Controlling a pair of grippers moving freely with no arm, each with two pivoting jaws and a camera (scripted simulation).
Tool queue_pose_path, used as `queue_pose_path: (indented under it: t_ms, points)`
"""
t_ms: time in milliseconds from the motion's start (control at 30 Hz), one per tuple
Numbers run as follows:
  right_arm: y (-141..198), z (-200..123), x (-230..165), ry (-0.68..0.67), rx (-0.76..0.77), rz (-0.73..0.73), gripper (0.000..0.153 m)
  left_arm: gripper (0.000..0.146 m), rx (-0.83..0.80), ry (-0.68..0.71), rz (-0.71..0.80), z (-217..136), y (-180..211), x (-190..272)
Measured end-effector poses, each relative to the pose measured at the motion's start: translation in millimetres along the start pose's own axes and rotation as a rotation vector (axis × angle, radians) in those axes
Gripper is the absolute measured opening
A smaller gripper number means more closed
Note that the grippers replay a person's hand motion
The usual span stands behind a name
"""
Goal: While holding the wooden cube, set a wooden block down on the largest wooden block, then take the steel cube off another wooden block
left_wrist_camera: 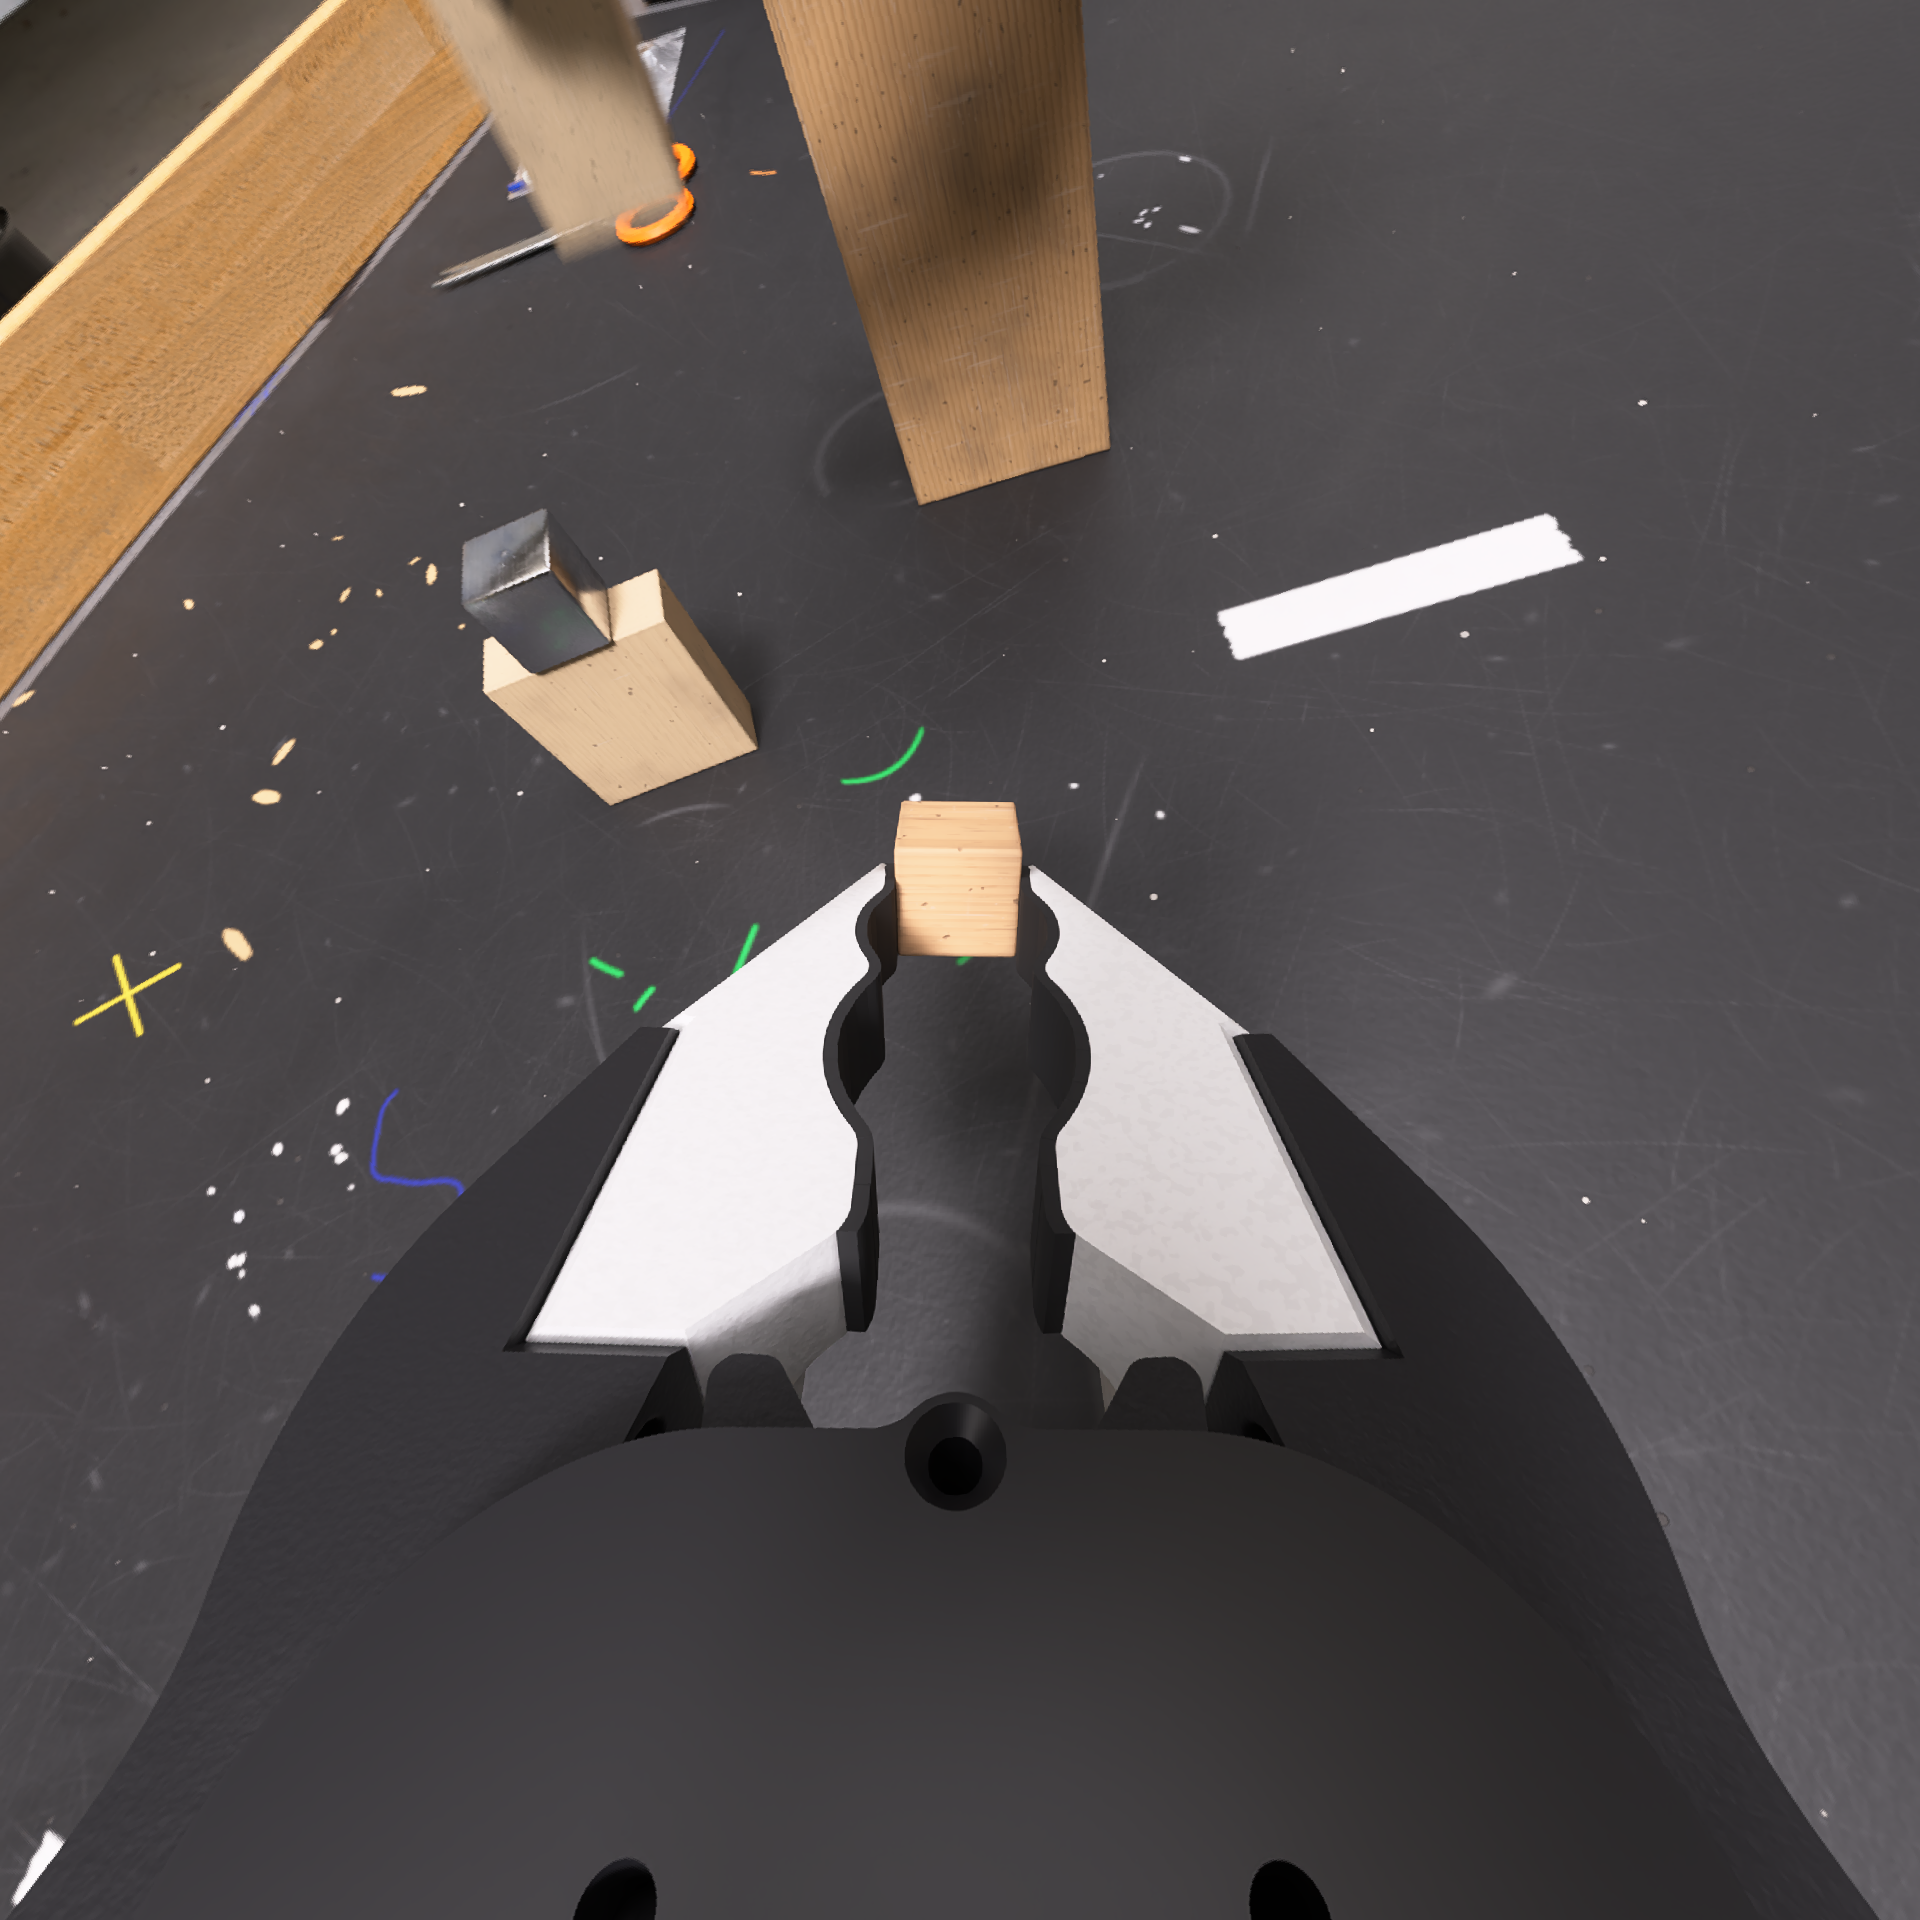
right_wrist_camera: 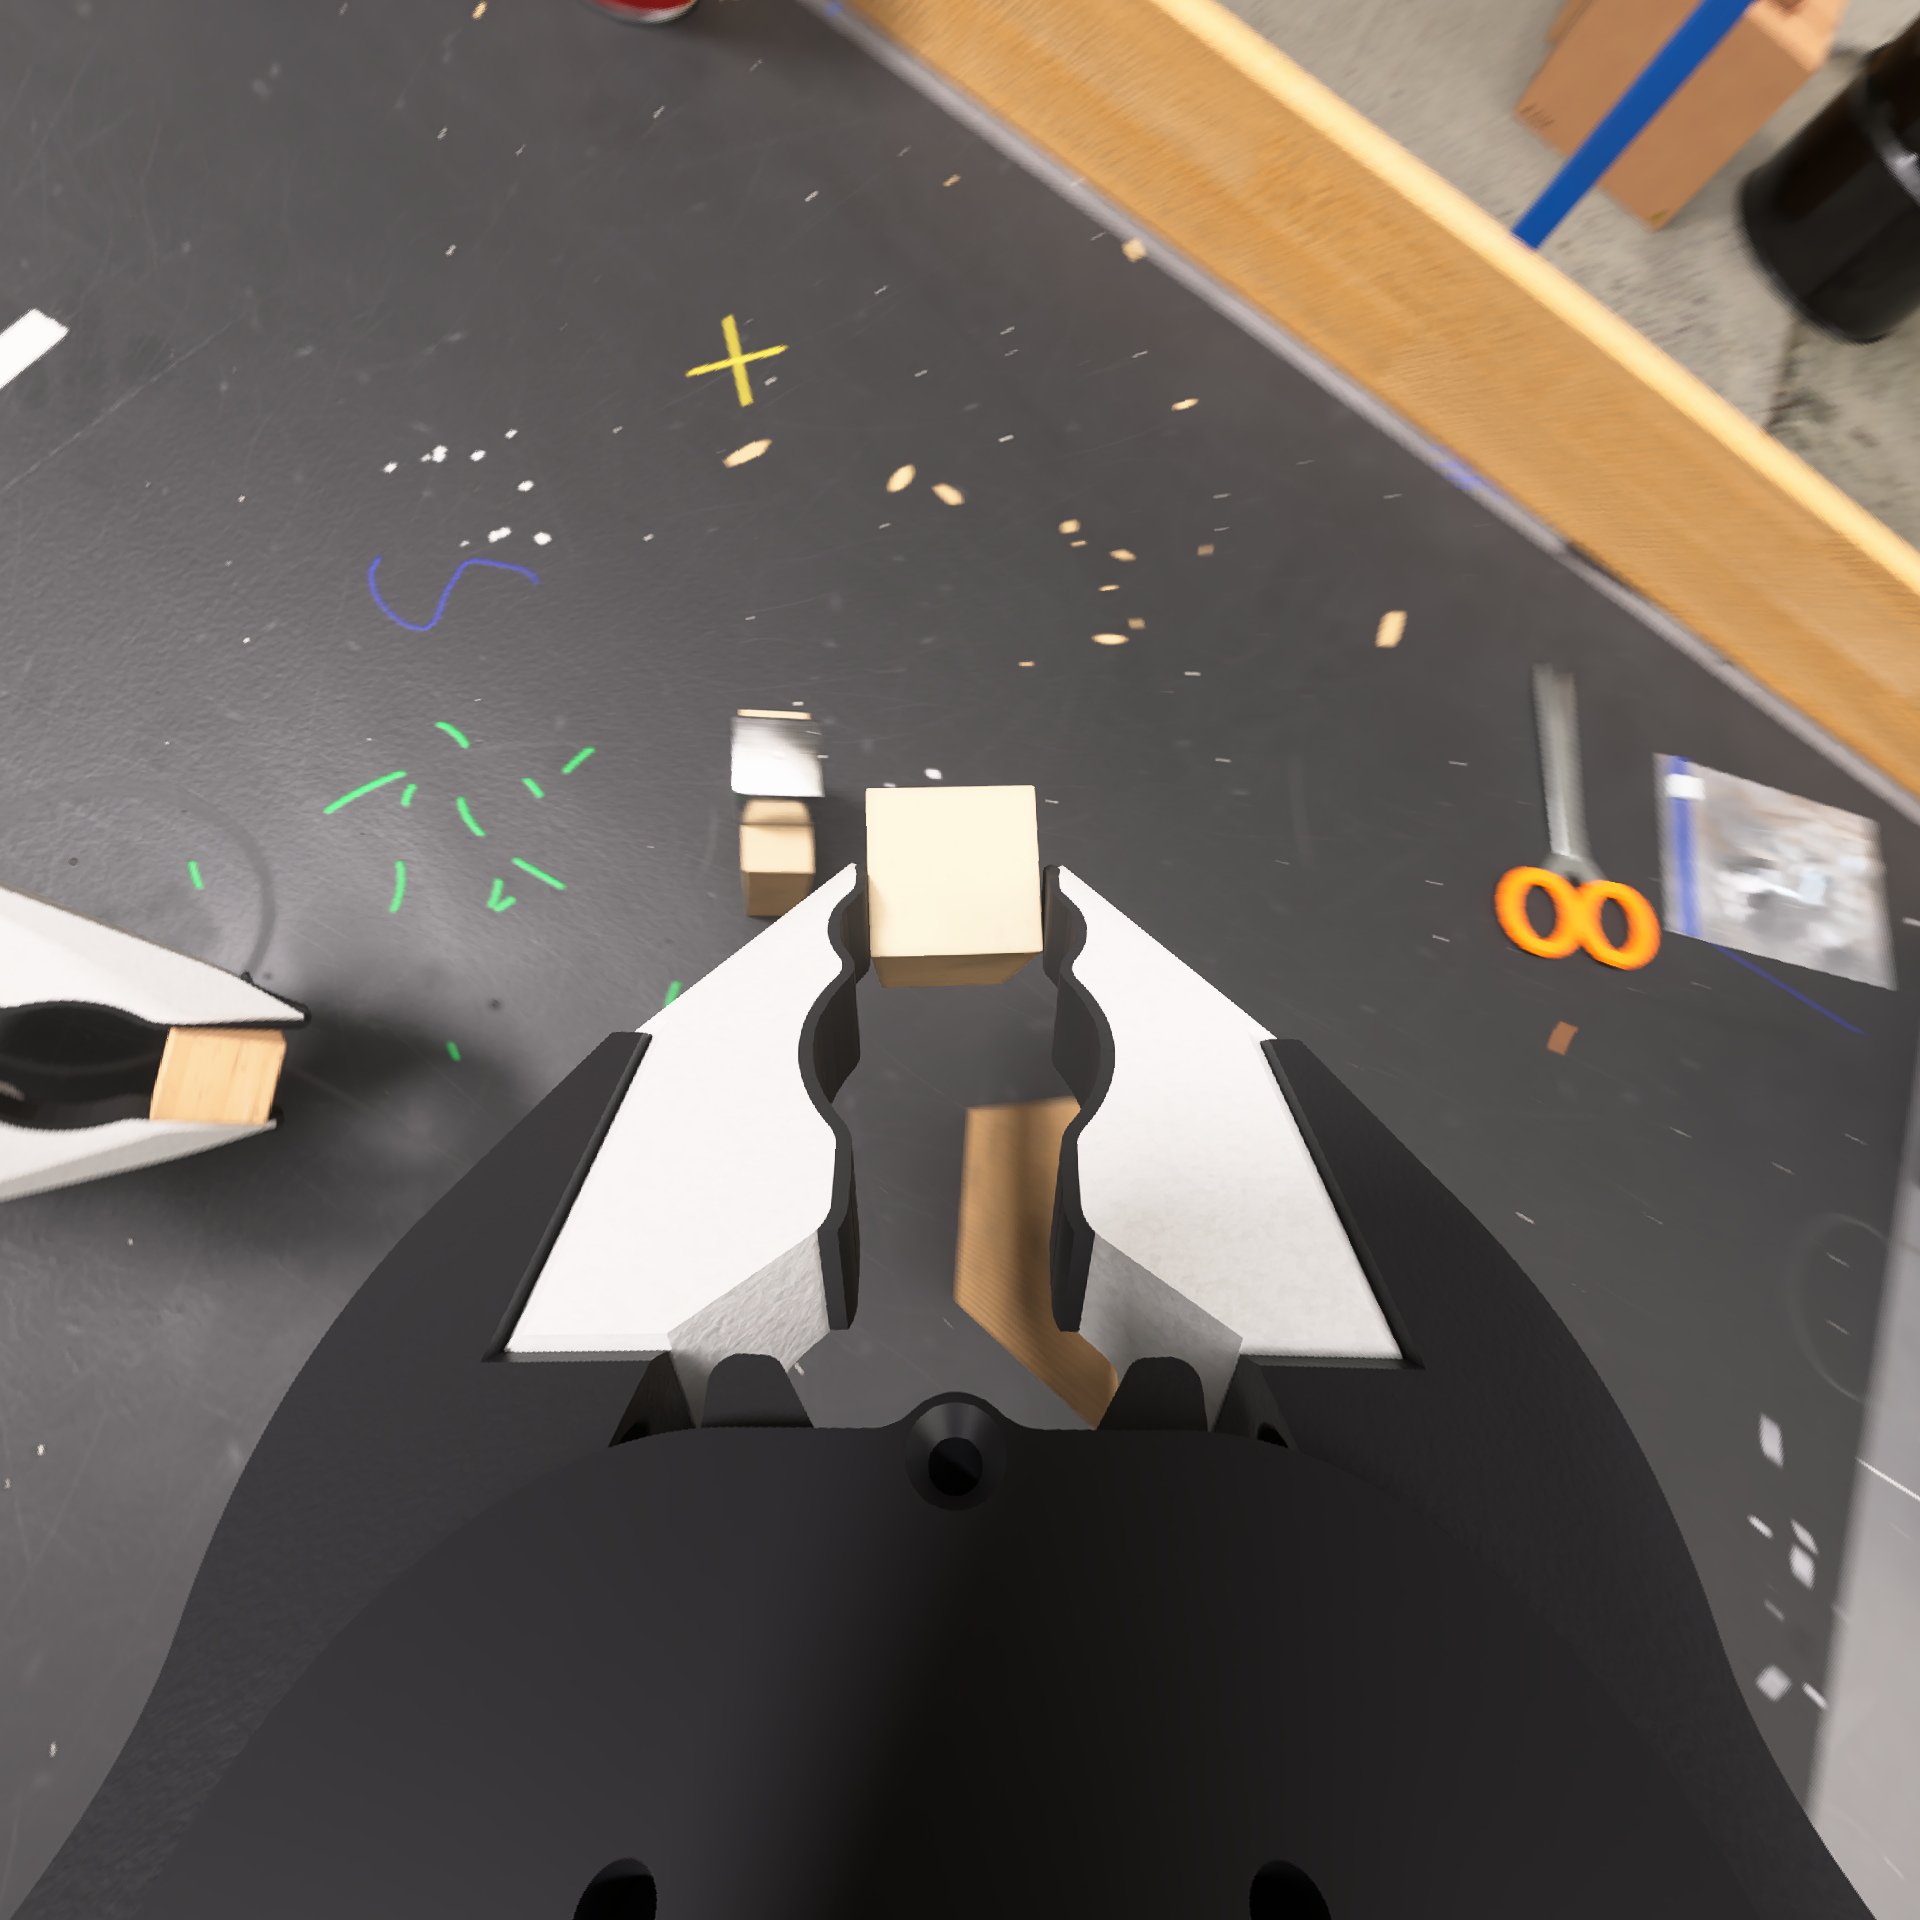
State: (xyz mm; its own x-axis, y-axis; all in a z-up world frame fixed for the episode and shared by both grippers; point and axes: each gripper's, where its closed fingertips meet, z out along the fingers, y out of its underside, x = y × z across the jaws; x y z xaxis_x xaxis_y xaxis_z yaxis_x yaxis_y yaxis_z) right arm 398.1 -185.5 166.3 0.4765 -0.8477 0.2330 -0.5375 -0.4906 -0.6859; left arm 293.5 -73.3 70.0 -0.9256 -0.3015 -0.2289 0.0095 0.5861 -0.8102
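My left gripper [left_wrist_camera: 956,914] is shut on the small wooden cube [left_wrist_camera: 956,862], held above the dark table. In the left wrist view, the steel cube [left_wrist_camera: 535,587] sits on a short wooden block [left_wrist_camera: 644,707] ahead to the left. The largest wooden block [left_wrist_camera: 966,239] stands tall beyond. My right gripper [right_wrist_camera: 951,904] is shut on a pale wooden block [right_wrist_camera: 951,868] in the air, blurred in the left wrist view [left_wrist_camera: 566,114]. The largest block [right_wrist_camera: 1013,1236] shows below between the right fingers. The right wrist view also shows the steel cube [right_wrist_camera: 777,753] and the left gripper [right_wrist_camera: 283,1070].
Orange-handled scissors [right_wrist_camera: 1574,914] and a clear plastic bag [right_wrist_camera: 1777,868] lie to the right. A wooden rail [right_wrist_camera: 1455,312] borders the table [right_wrist_camera: 1247,790]; it also shows in the left wrist view [left_wrist_camera: 156,343]. A white tape strip [left_wrist_camera: 1397,587] lies to the right there.
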Motion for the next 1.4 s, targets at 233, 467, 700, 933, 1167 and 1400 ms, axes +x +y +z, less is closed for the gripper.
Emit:
queue_pose_path:
  t_ms: [233, 467, 700, 933, 1167, 1400]
  points:
    - [11.6, -76.5, 64.4, 0.037, 0.006, 0.073, 0.033, 0.021, -0.015, 0.018, 0.008, 6.2, 2.4, 6.4]
    - [36.5, -71.3, 70.3, -0.026, -0.04, 0.112, 0.033, 0.021, -0.021, 0.017, 0.006, 7.6, 4.5, 5.8]
    - [50.7, -55.8, 69.5, -0.026, -0.099, 0.112, 0.033, 0.021, -0.029, 0.021, 0.009, 9.0, 6.5, 6.4]
    - [46.4, -60.8, 71.4, -0.008, -0.084, 0.104, 0.033, 0.021, -0.033, 0.023, 0.007, 9.5, 7.8, 6.1]
    - [50.7, -55.5, 69.9, -0.028, -0.099, 0.12, 0.033, 0.021, -0.033, 0.022, 0.009, 8.7, 7.4, 6.2]
    - [50.3, -56.4, 70.1, -0.009, -0.106, 0.108, 0.041, 0.021, -0.032, 0.02, 0.009, 8.2, 6.8, 5.9]
